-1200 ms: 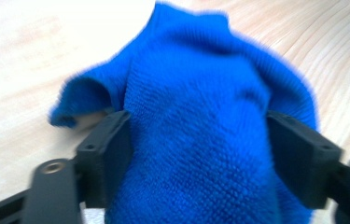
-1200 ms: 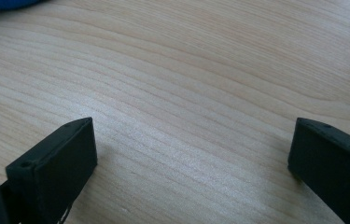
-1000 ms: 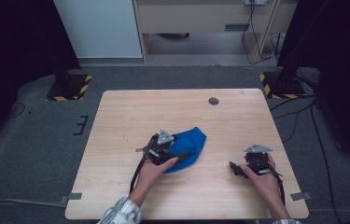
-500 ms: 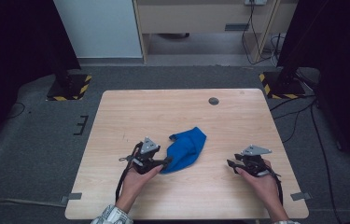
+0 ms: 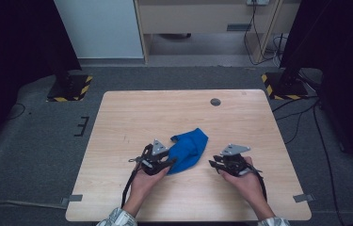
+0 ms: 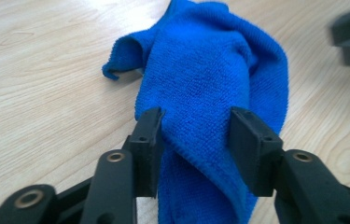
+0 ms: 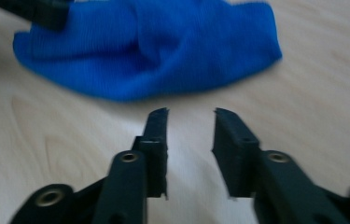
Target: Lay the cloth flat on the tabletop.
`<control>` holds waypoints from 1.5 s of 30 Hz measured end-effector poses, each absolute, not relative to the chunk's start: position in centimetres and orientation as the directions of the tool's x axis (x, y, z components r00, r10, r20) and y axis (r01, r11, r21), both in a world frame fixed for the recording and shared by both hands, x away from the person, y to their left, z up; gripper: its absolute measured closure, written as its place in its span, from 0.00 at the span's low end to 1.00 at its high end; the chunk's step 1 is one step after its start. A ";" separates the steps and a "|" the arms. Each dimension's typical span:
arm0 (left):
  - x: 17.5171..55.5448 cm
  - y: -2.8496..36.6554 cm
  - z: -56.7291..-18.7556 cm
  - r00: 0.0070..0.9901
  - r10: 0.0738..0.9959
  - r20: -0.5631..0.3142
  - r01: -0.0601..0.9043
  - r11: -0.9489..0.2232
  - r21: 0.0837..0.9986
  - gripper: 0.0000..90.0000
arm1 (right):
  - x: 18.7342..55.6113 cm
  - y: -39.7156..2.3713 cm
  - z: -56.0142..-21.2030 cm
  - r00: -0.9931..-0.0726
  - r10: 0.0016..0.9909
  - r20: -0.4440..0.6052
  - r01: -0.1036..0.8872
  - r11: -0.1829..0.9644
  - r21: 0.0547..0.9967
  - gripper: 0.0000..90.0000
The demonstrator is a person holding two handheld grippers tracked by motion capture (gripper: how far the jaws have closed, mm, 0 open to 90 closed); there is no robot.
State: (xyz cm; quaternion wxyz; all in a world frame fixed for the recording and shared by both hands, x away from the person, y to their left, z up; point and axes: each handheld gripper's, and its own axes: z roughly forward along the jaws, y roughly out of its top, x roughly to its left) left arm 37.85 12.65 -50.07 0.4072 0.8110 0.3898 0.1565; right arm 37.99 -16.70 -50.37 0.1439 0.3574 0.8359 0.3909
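Note:
A crumpled blue cloth (image 5: 189, 147) lies at the middle of the wooden table (image 5: 132, 117). My left gripper (image 5: 172, 162) lies at the cloth's near left end and points right. In the left gripper view its jaws (image 6: 196, 116) straddle a fold of the blue cloth (image 6: 210, 79); they have just been closing, and the cloth lies loose between the pads. My right gripper (image 5: 212, 163) sits a little right of the cloth and points left at it. Its jaws (image 7: 191, 114) have just been closing to a narrow gap with nothing between them, short of the blue cloth (image 7: 154, 46).
A small dark round grommet (image 5: 215, 101) is set in the table near the far edge. Black stands with yellow-black striped bases (image 5: 70, 87) flank the table on the grey floor. A white cabinet (image 5: 99, 28) stands behind.
The right gripper moved left toward the cloth and its jaws narrowed. The left gripper drew back from over the cloth to its near left end, jaws narrowing around a fold.

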 end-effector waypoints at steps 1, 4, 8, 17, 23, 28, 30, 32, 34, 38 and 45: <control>37.9 12.6 -50.1 0.647 0.760 -0.064 0.505 -0.364 0.783 0.62 | 38.0 -16.7 -50.4 -0.703 0.710 0.039 0.485 0.439 0.756 0.70; 37.1 13.5 -49.2 0.632 0.770 -0.082 0.505 -0.329 0.798 0.59 | 39.7 -14.9 -49.2 -0.696 0.717 0.036 0.482 0.431 0.763 0.67; 36.7 13.4 -49.5 0.641 0.762 -0.092 0.508 -0.331 0.796 0.42 | 43.2 -12.2 -47.5 -0.670 0.742 0.027 0.493 0.418 0.763 0.58; 37.2 12.7 -50.7 0.650 0.752 -0.110 0.539 -0.353 0.765 0.39 | 47.3 -10.6 -49.2 -0.643 0.763 0.070 0.583 0.428 0.691 0.79; 37.9 13.1 -50.9 0.677 0.729 -0.101 0.530 -0.387 0.754 0.75 | 46.3 -11.5 -49.2 -0.668 0.740 0.081 0.570 0.439 0.694 0.98; 38.4 13.2 -50.6 0.676 0.726 -0.128 0.521 -0.347 0.780 0.92 | 44.5 -12.8 -48.2 -0.672 0.736 0.085 0.555 0.425 0.715 0.98; 38.3 13.2 -50.5 0.672 0.727 -0.140 0.517 -0.325 0.792 0.94 | 43.1 -13.5 -48.2 -0.675 0.733 0.088 0.547 0.417 0.726 0.98; 38.2 13.4 -50.4 0.666 0.735 -0.128 0.511 -0.325 0.795 0.94 | 41.8 -14.1 -48.8 -0.680 0.726 0.099 0.545 0.411 0.731 0.98; 38.3 13.6 -50.6 0.664 0.737 -0.126 0.528 -0.343 0.776 0.95 | 40.0 -14.3 -49.9 -0.690 0.713 0.129 0.549 0.398 0.735 0.98; 38.7 13.6 -51.5 0.670 0.734 -0.111 0.556 -0.397 0.730 0.95 | 38.5 -14.0 -50.9 -0.701 0.700 0.139 0.552 0.408 0.728 0.91; 38.6 13.4 -51.7 0.669 0.736 -0.102 0.560 -0.410 0.720 0.94 | 38.4 -14.8 -49.4 -0.672 0.725 0.152 0.553 0.355 0.753 0.56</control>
